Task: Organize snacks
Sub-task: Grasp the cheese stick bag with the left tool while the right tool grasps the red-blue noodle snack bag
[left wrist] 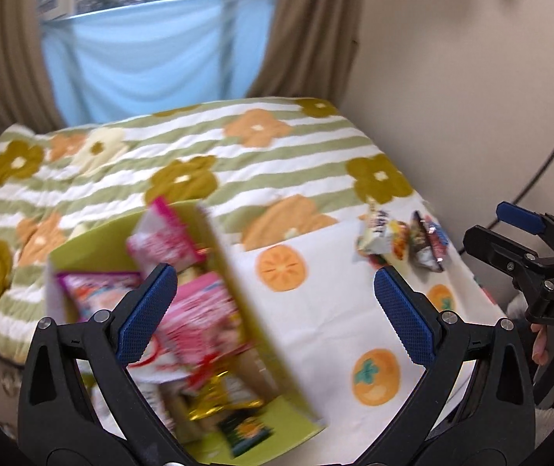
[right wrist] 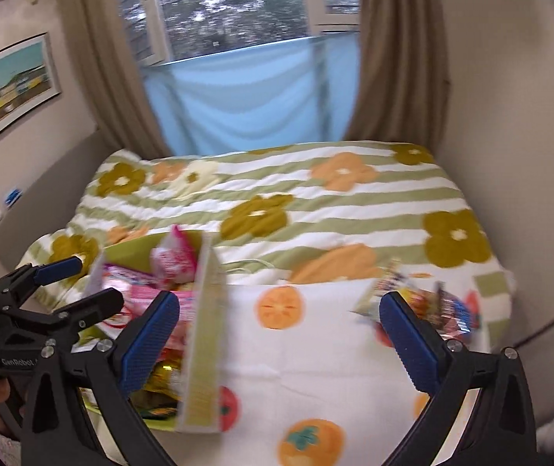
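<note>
Both of my tools hang above the bed [left wrist: 238, 147], each spread wide and holding nothing. Left tool [left wrist: 277, 310]: pads far apart, bare white cloth between them. Right tool [right wrist: 278, 343]: the same, wide open and empty. The green box [left wrist: 238, 272] sits on the persimmon-print cloth [left wrist: 327, 310] at about 8 o'clock in the left wrist view, already crowded with pink packets [left wrist: 199, 310] and something in gold foil [left wrist: 214, 407]; the blur keeps me from counting them. The loose snacks [left wrist: 405, 240], a small heap of wrappers, lie well apart from the box at about 2 o'clock, near the edge of the cloth by the wall. In the right wrist view that heap [right wrist: 424, 303] shows just beyond my right fingertip, at about 3 o'clock. Judgement: sorting is well along, with the box mostly filled and one heap left; this looks like the gap between a drop and the next pick. The next move calls for the right tool to go forward and down onto a single wrapper, closing on its crimped edge without dragging the neighbours, then carrying it across to the box.
</note>
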